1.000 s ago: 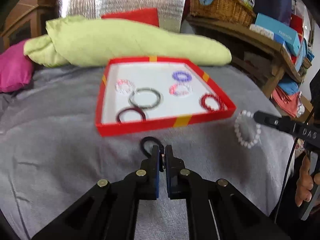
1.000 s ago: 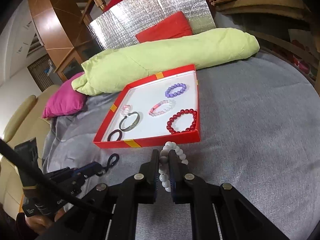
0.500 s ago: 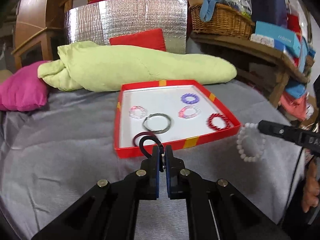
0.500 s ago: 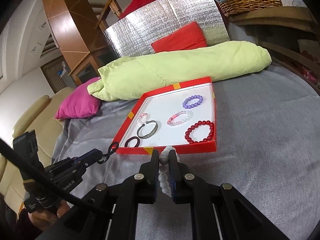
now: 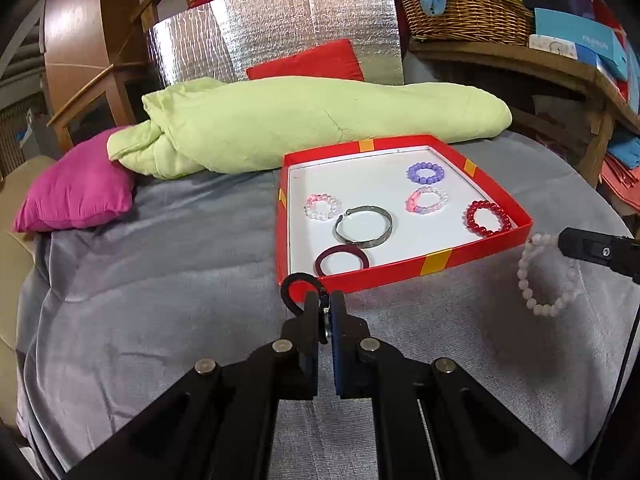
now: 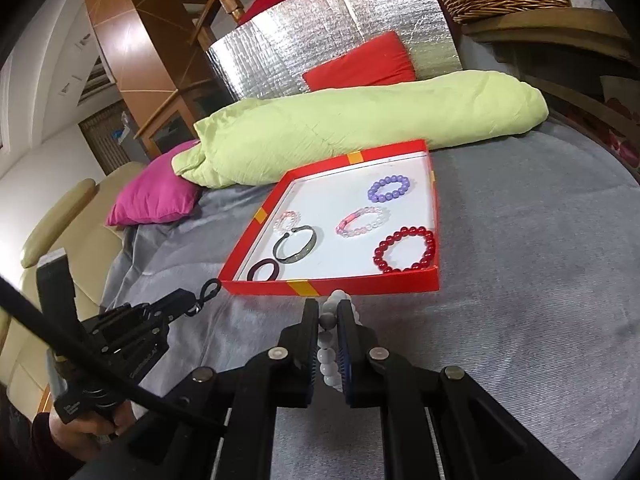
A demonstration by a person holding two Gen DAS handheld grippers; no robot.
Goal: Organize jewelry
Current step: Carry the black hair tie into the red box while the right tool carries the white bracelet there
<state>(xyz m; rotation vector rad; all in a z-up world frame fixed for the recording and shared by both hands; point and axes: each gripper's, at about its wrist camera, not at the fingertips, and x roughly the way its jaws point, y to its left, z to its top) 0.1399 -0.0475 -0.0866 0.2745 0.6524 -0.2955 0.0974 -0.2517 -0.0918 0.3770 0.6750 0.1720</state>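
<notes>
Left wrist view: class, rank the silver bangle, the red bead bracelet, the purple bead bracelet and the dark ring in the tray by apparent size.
1. silver bangle
2. dark ring, nearer the camera, so unsure against the red bead bracelet
3. purple bead bracelet, farthest away

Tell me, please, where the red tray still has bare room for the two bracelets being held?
Bare white floor in the red tray: its back left corner, behind the pink-and-clear bracelet, and the front middle, between the silver bangle and red bead bracelet. The front left is crowded.

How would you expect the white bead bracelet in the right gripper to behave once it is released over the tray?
The white bead bracelet droops from the right gripper, so it is probably floppy. Its round, glossy beads may slide slightly on the red tray.
</notes>
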